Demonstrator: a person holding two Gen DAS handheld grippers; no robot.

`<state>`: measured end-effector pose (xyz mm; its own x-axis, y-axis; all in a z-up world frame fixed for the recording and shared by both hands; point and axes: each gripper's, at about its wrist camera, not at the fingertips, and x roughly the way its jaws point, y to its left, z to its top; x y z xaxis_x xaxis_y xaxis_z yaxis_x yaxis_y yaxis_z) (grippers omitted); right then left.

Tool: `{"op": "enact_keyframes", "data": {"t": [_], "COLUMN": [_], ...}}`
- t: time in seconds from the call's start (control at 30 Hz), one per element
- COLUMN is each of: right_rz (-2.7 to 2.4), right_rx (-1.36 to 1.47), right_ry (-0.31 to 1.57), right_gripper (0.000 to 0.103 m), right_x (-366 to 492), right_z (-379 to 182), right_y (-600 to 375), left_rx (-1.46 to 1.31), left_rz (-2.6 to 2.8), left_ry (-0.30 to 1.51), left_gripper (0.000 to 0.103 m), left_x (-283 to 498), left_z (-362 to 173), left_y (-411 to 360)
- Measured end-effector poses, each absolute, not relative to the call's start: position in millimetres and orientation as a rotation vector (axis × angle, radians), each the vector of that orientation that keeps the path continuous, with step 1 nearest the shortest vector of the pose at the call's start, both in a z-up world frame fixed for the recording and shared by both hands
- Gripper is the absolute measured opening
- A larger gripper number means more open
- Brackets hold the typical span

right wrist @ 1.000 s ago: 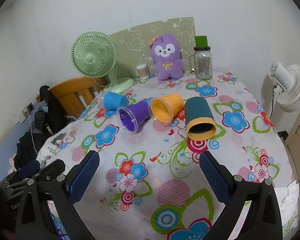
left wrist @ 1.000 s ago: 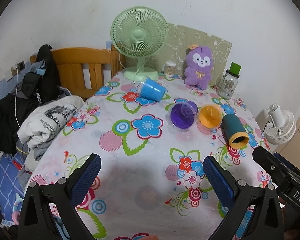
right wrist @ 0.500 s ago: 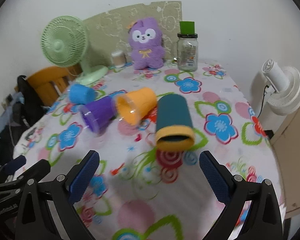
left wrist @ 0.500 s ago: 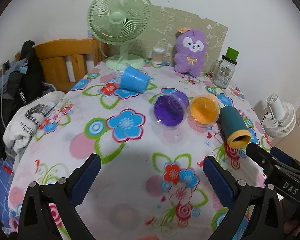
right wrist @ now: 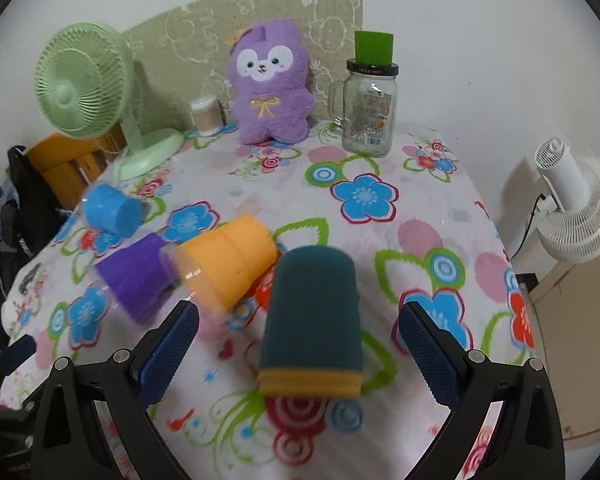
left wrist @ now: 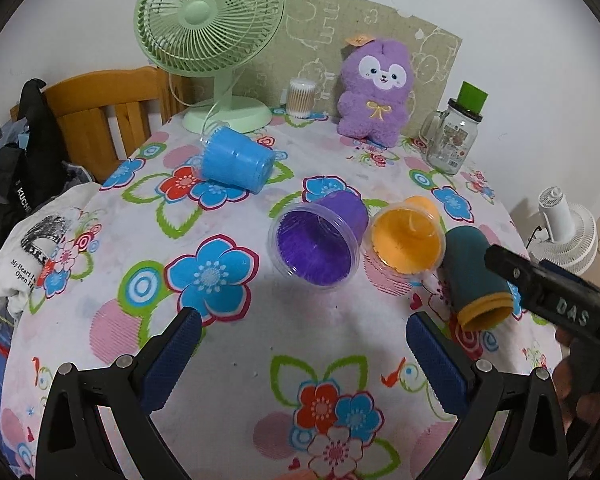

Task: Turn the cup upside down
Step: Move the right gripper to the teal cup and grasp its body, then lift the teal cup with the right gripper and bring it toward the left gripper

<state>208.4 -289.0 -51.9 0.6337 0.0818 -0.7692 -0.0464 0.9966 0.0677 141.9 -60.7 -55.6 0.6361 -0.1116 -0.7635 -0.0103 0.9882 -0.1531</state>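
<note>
Motion blur is smearing the purple cup [right wrist: 134,280] and orange cup [right wrist: 228,266] in the right wrist view, and the teal cup's [right wrist: 314,316] mouth is facing the camera edge-on there, so its inside is not showing. In the left wrist view the right gripper [left wrist: 556,304] is crossing in front of the teal cup [left wrist: 474,280], hiding part of its side. All 4 cups are lying on their sides on the floral table [left wrist: 260,360]: the blue cup [left wrist: 236,164] is resting near the green fan [left wrist: 208,40], well apart from the other 3, which are lying close together in a row. The purple [left wrist: 316,240] and orange [left wrist: 406,238] cups are showing nothing inside. A glass jar [right wrist: 368,116] with a green lid is standing upright beside the plush [right wrist: 270,80]; what it is holding is unclear. The left gripper [left wrist: 300,346] is hovering with fingers wide apart over bare cloth short of the purple cup. The right gripper [right wrist: 298,340] is spreading its fingers wide on either side of the teal cup, touching nothing. The table's right edge is dropping off toward a white fan [right wrist: 572,208].
</note>
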Motion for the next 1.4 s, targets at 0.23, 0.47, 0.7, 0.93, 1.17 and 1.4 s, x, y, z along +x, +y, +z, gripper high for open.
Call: {"op": "enact_keyframes", "data": {"t": [0.23,0.47,0.7,0.93,1.17,1.4], "right_rz": [0.079,0.13,0.151,0.197,0.276,0.351], "right_rx": [0.06,0.05,0.036,0.069,0.074,0.072], "right_ry": [1.001,1.089,1.11,1.076,1.031,0.997], "right_gripper": [0.101,0.094,0.07,0.069,0.069,0.069], "right_x": [249.8,255.5,250.0,224.0,180.9,129.4], "right_z": [-79.3,-103.0,-112.4,-98.9,-75.7,-54.6], "right_y": [-298.0,-287.1,-285.9,-283.3,-269.2,-251.0], "left_rx": [-0.152,-0.149,-0.139,-0.145,-0.154,-0.171], "left_rz": [-0.043,-0.033,-0.042,-0.04,-0.043,-0.043], "left_ry": [0.887,0.891,0.88,0.853,0.827,0.802], "left_gripper": [0.103,0.103,0.103,0.103,0.103,0.103], "left_x": [159.2,161.9,155.7,139.7,115.3,84.8], "left_z": [-59.7,-62.1,-57.1,-43.8,-31.4,-20.7], "left_y": [-60.6,-60.0,-60.9,-56.7,-49.8,-39.2]}}
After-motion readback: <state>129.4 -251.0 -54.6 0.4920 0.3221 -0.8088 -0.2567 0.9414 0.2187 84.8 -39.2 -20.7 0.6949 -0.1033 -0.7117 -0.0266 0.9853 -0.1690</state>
